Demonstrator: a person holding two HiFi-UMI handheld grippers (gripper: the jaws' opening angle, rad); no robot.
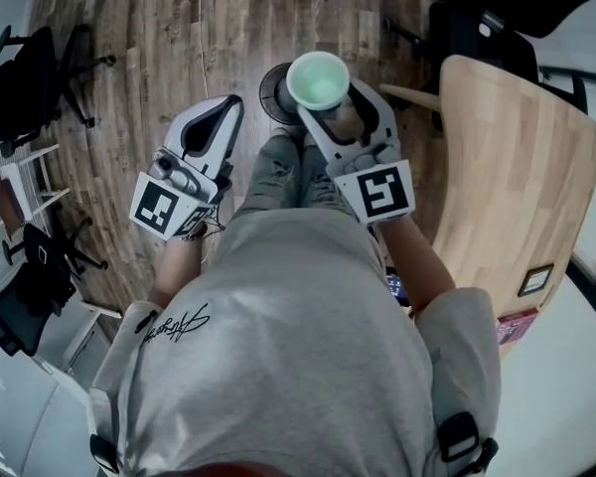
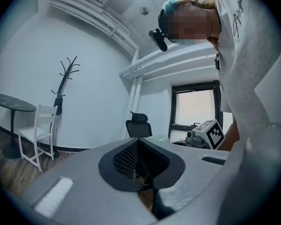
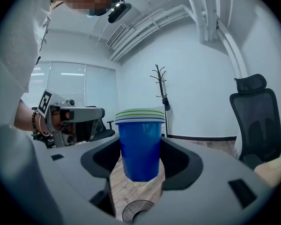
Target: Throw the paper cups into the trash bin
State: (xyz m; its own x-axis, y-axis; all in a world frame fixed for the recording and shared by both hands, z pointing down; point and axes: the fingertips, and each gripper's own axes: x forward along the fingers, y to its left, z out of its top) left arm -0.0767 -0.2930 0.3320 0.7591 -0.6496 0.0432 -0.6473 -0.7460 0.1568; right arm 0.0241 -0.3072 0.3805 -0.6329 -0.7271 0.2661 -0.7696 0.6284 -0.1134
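A stack of nested paper cups, blue outside with green and white rims, stands upright between the jaws of my right gripper, which is shut on it. In the head view the top cup's pale green inside faces up. A round dark trash bin sits on the wood floor right under the cups, partly hidden by them; its rim shows below the cup bottom. My left gripper hangs to the left at the same height, jaws together and empty.
A light wooden table is close on the right. Black office chairs stand at the far right and far left. A white chair, a round table and a coat rack stand by the wall.
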